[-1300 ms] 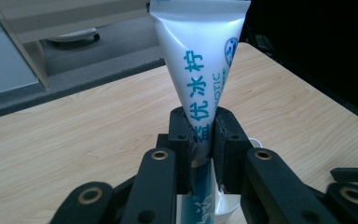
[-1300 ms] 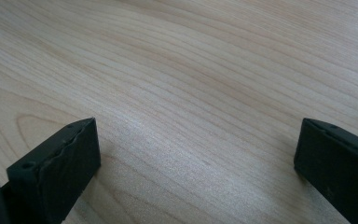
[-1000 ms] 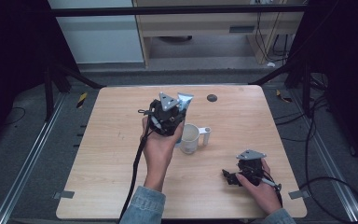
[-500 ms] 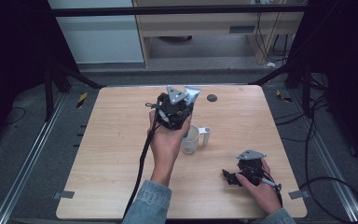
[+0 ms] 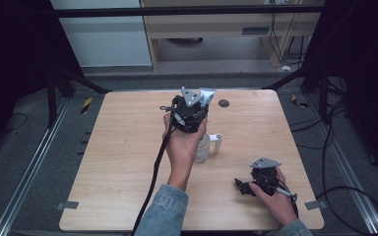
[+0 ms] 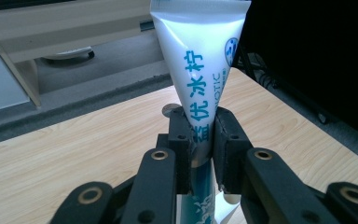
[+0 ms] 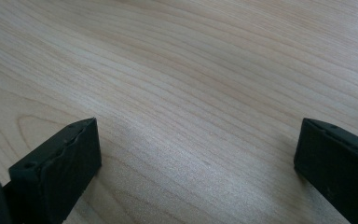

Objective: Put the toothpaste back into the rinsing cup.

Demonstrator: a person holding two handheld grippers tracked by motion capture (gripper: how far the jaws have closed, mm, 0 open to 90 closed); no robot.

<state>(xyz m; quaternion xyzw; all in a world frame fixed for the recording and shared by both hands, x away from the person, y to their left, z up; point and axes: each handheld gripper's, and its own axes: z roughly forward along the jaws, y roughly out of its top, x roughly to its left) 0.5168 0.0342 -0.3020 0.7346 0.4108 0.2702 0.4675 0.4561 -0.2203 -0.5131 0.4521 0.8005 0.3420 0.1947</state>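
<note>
A white toothpaste tube (image 6: 200, 60) with teal print stands upright, flat crimped end up, between the jaws of my left gripper (image 6: 201, 135), which is shut on its lower part. From above, the left gripper (image 5: 192, 110) hangs in the air over the middle of the wooden table, and the tube (image 5: 206, 94) sticks out past it. Just under the hand stands a white cup (image 5: 203, 148), its handle pointing right. My right gripper (image 5: 239, 186) rests low near the table's front right. Its jaws (image 7: 196, 154) stand wide open over bare wood.
A small dark round disc (image 5: 224, 103) lies on the table (image 5: 118, 162) behind the left gripper. Black cables trail from both grippers toward the front edge. Beyond the far edge stand a low shelf unit and the floor.
My left gripper has carried the tube to the right and slightly farther away, so it now hangs above the cup. The right gripper has stayed where it was.
</note>
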